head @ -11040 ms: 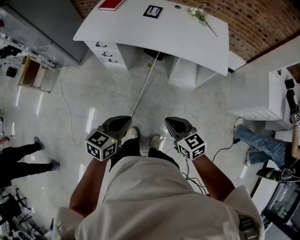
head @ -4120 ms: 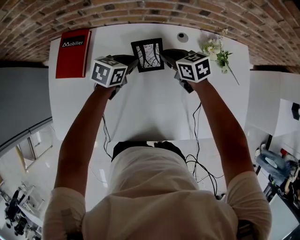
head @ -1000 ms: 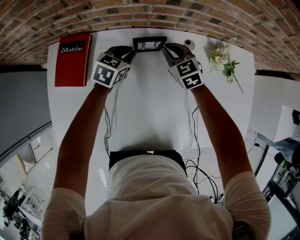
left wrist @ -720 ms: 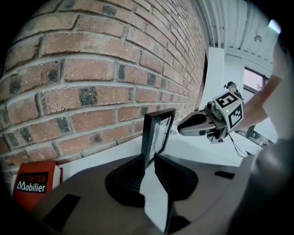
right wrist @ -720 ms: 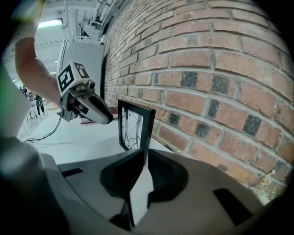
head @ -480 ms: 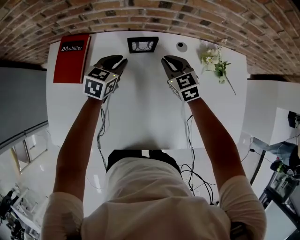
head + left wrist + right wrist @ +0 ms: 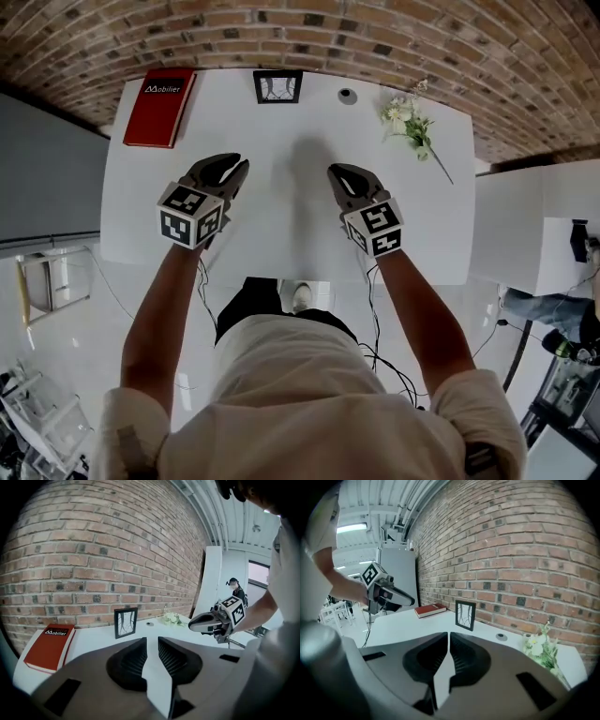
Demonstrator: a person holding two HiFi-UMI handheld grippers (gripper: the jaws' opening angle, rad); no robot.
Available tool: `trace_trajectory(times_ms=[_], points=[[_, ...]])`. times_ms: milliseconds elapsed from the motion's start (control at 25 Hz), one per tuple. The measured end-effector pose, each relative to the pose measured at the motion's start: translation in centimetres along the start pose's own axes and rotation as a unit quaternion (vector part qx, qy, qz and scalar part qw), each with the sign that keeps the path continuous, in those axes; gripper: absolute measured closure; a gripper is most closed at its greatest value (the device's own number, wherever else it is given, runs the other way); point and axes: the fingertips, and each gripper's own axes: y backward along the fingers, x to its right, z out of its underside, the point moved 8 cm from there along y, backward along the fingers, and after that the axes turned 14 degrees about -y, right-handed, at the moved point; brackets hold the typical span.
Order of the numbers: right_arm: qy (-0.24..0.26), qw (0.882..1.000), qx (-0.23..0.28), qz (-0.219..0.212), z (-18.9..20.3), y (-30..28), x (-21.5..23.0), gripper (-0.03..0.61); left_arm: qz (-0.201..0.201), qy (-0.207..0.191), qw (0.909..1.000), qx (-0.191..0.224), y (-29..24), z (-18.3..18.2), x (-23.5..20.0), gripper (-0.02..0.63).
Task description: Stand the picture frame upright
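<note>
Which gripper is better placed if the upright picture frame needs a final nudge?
Left, marginally. The picture frame stands upright by the brick wall, left of the middle of the table, so the left gripper sits slightly nearer than the right gripper. Its jaws have just been opening, with nothing between them.

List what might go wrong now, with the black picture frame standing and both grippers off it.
1. The black picture frame stands upright at the far edge of the white table, near the brick wall. A knock to the table might tip it over.
2. The left gripper and right gripper hover empty above the table, with cables trailing below them. A snagged cable may jolt the table.
</note>
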Motion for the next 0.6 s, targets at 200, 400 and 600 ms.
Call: trace_trajectory(times_ms=[200,400,600], points=[[-0.006,1.000,0.008,-0.021,2.2,7.4,-4.0,0.558,0.004,0.022,0.9996,0.015,5.7,0.6,7.8,0.546],[-0.010,0.999,0.016,-0.041,4.2,13.8,-8.4,0.571,0.014,0.052,0.9981,0.030,10.6,1.4,15.5,0.579],[-0.011,0.998,0.027,-0.061,5.2,18.8,-11.2,0.574,0.037,0.072,0.9959,0.040,13.5,2.0,21.4,0.618]])
